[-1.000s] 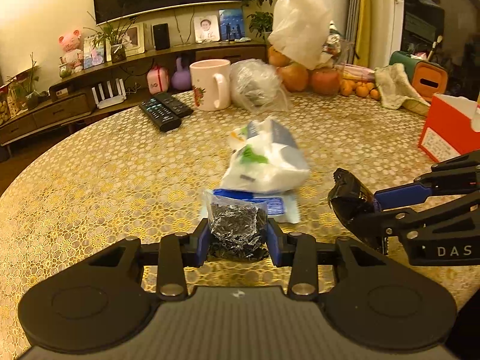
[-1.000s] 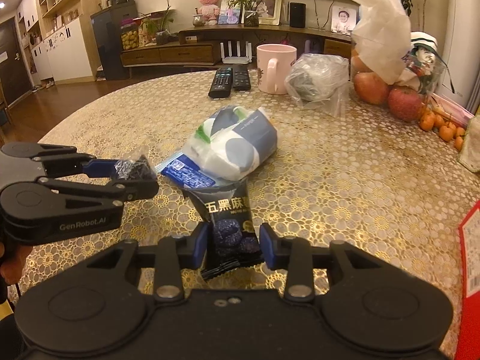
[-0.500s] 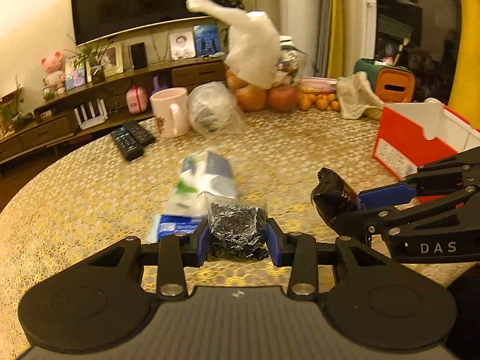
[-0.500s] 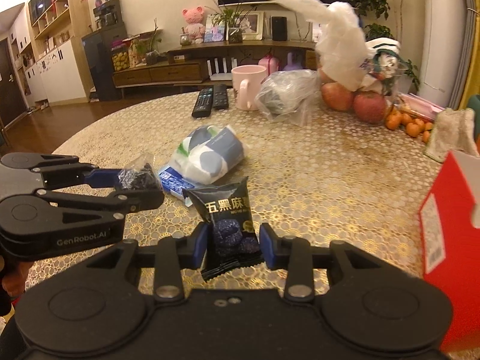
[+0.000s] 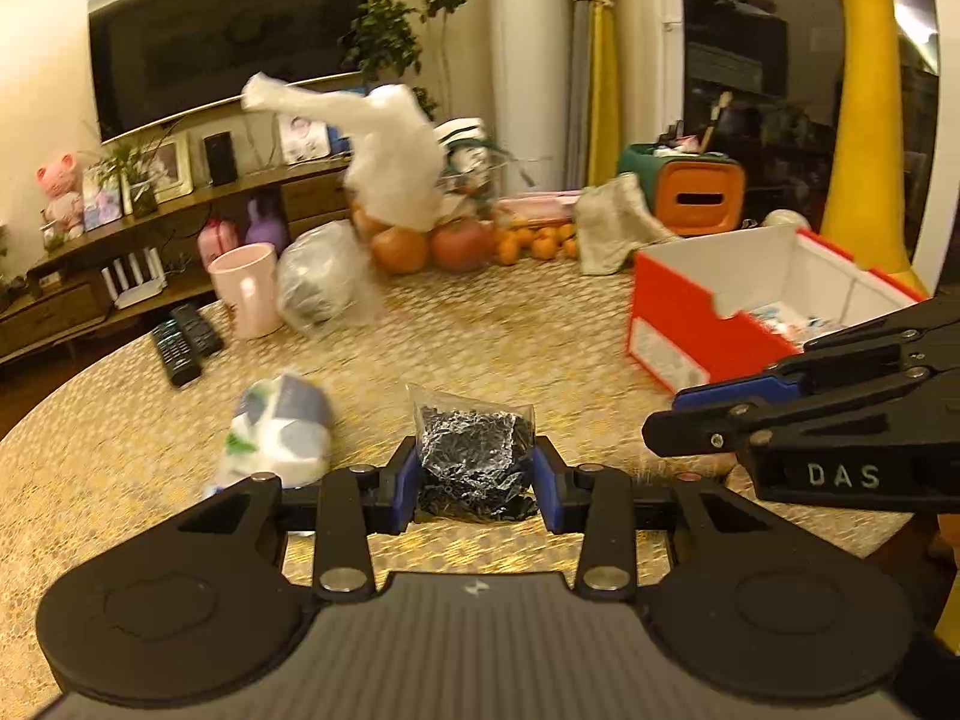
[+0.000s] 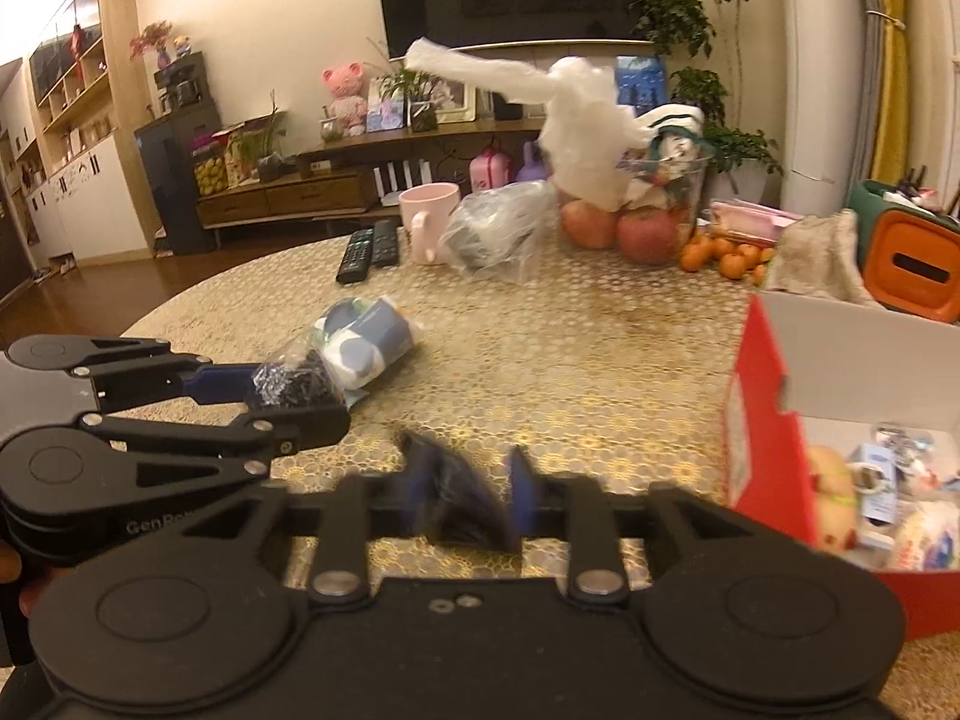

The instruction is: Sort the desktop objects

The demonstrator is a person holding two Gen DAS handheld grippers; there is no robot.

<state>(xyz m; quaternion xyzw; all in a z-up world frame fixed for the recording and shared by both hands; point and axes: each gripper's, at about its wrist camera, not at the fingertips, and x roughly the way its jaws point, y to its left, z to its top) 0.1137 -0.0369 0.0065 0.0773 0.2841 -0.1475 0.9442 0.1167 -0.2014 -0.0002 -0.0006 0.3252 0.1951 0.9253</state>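
My left gripper (image 5: 477,471) is shut on a clear bag of dark crinkled bits (image 5: 474,450), held above the gold tablecloth; it also shows in the right wrist view (image 6: 294,387). My right gripper (image 6: 465,495) is shut on a dark snack packet (image 6: 459,501), which is blurred and tilted. The right gripper's side shows in the left wrist view (image 5: 840,420), and the packet is hidden there. A red box with white inside (image 6: 840,384) holds several small items, at the right; it also shows in the left wrist view (image 5: 750,300). A blue-and-white pouch (image 5: 279,429) lies on the table.
Far side of the round table (image 6: 570,360): pink mug (image 5: 246,288), two remotes (image 5: 180,345), clear plastic bag (image 5: 321,285), white bag over fruit (image 5: 396,174), oranges (image 5: 534,243), beige cloth (image 5: 618,222). An orange bin (image 5: 696,195) stands beyond.
Both grippers have swung right with their loads, toward the red box, which now fills more of both views. The dark packet has tilted in the right gripper.
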